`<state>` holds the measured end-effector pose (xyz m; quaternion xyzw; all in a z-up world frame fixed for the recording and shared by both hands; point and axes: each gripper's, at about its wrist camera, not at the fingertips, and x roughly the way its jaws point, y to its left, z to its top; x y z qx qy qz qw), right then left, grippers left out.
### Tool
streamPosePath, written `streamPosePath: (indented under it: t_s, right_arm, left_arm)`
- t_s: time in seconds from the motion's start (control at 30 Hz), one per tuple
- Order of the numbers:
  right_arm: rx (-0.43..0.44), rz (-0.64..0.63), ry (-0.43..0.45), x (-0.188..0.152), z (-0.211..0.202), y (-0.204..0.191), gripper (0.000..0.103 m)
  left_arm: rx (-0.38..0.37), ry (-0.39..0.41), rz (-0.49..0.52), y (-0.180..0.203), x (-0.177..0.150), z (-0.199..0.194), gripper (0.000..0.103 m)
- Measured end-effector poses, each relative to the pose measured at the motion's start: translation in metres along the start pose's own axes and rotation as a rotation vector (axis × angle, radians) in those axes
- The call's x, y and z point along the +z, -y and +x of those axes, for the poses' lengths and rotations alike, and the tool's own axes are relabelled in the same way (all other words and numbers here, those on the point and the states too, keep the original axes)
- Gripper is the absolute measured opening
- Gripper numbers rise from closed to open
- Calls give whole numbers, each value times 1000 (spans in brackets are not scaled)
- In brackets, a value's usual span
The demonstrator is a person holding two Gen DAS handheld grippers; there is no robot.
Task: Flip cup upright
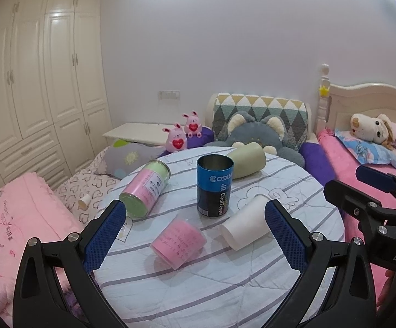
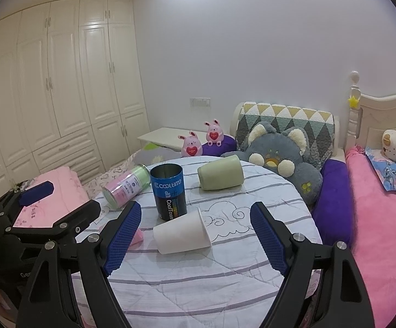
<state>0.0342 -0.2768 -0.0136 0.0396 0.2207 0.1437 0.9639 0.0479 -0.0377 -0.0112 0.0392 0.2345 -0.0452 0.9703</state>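
A round table with a striped white cloth [image 1: 198,287] [image 2: 198,287] bears several cups. A white cup [image 1: 245,222] [image 2: 181,233] lies on its side. A pink cup [image 1: 178,242] lies on its side near the front; only its edge [image 2: 138,237] shows in the right wrist view. A green cup [image 1: 248,162] [image 2: 221,172] lies at the back. A blue tin [image 1: 214,184] [image 2: 168,191] stands upright, mouth up. A pink-and-green jar [image 1: 144,188] [image 2: 125,188] lies at the left. My left gripper [image 1: 195,235] is open above the pink cup. My right gripper [image 2: 195,242] is open around the white cup's near side.
Beds with pink quilts [image 1: 20,218] [image 2: 375,218] flank the table. A grey cat plush [image 2: 279,153] and two pink bunny toys [image 1: 184,134] sit behind it. White wardrobes [image 1: 34,82] line the left wall.
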Motion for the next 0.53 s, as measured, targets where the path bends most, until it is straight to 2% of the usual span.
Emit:
streamPosePath:
  t_s: [0.53]
  right_arm:
    - [0,-12,-56,5,30,-3,83]
  left_arm:
    - [-28,-55,-28,-13,3,33,103]
